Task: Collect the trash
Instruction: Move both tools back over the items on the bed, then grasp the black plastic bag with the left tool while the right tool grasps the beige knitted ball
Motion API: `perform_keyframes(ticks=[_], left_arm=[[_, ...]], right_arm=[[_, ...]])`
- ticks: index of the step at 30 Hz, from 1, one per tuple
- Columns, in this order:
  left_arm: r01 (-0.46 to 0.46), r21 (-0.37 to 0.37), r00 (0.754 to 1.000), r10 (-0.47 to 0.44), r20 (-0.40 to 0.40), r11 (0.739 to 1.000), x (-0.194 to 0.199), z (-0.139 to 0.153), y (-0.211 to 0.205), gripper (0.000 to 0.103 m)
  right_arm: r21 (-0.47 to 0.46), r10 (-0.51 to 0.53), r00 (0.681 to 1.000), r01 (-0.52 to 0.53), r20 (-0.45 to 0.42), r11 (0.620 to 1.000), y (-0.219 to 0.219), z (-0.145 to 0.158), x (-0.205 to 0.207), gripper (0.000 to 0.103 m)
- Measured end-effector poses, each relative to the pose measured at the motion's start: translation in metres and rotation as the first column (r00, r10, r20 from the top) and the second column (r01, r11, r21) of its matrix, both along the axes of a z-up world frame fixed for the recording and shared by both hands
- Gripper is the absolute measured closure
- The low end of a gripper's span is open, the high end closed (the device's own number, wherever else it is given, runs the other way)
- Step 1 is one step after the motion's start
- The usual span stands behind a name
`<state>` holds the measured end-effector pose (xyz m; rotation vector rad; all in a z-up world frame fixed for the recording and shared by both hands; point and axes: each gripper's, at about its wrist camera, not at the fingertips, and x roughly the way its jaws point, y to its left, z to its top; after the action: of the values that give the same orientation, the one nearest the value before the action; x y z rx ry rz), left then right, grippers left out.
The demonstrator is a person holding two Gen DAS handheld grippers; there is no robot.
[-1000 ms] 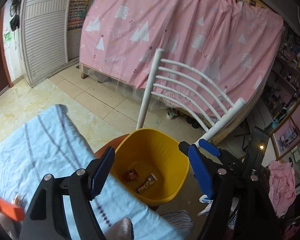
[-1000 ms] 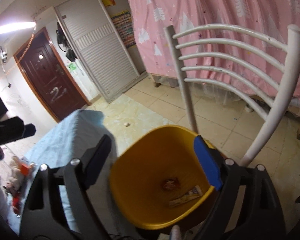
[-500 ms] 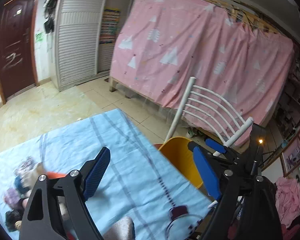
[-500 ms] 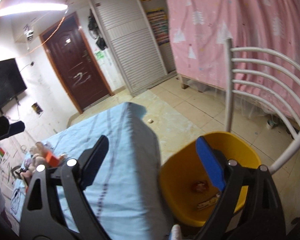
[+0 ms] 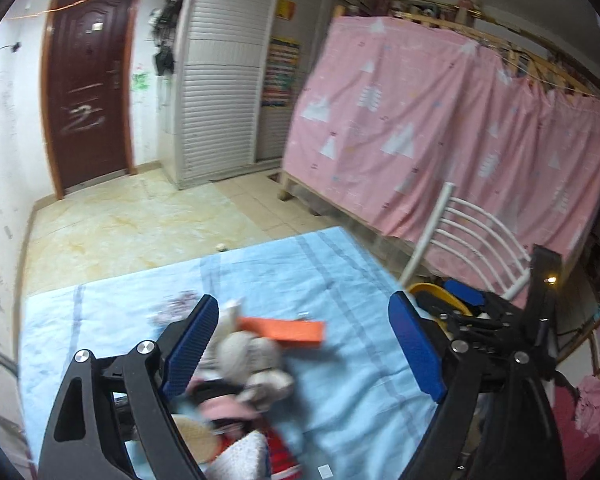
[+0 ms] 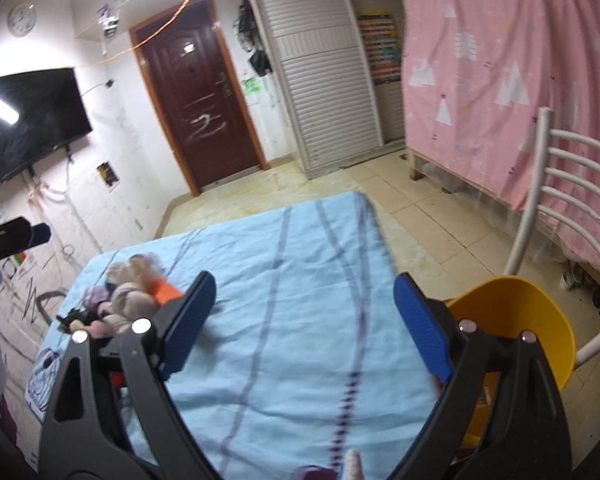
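Trash sits heaped on the blue striped cloth [image 5: 352,280], at about seven o'clock in the left wrist view and nine o'clock in the right. At the left of the pile lie pale crumpled wads [image 5: 246,354], probably tissue or soft wrapping, though blur makes that uncertain. These look light and squashy, so a pinch across the middle of one wad should lift it without slipping. Just right of them, touching the heap, is a flat orange carton [image 5: 284,330]; it seems stiff and light, best taken across its narrow sides near one end. The left gripper [image 5: 304,348] hovers above the pile with its jaws spread wide, having just been opening, and nothing is pinched between them. Further right, the right gripper [image 6: 304,324] hangs over bare cloth, jaws likewise wide and empty. At four o'clock, beyond the table's edge, the yellow bin [image 6: 528,320] waits beside a white chair [image 6: 572,184].
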<state>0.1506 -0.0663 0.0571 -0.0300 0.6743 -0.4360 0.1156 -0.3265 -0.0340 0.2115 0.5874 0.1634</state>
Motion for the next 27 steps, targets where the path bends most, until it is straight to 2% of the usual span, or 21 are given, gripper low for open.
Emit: perform_keyframes(ticks=[7,13,20,27], left_arm=[[-0.112,0.01,0.993,0.113,-0.044,0.994,0.0,-0.025,0.068,0.023],[-0.175,0.005,0.98,0.174,-0.092,0.985,0.004,-0.052,0.11,0.022],[-0.213,-0.002,0.965,0.209,-0.159,0.977,0.011,-0.087,0.136,0.022],[-0.192,-0.069,0.955,0.17,-0.244,0.979,0.026,-0.116,0.144,0.022]], right_arm=[[-0.04,0.13,0.991,-0.131,-0.02,0.991,0.065,0.0,0.009,0.015],[-0.074,0.202,0.979,-0.205,-0.04,0.976,0.108,-0.004,0.014,0.015],[-0.13,0.261,0.963,-0.267,-0.064,0.955,0.146,-0.011,0.022,0.015],[-0.198,0.304,0.947,-0.319,-0.104,0.927,0.175,-0.022,0.032,0.015]])
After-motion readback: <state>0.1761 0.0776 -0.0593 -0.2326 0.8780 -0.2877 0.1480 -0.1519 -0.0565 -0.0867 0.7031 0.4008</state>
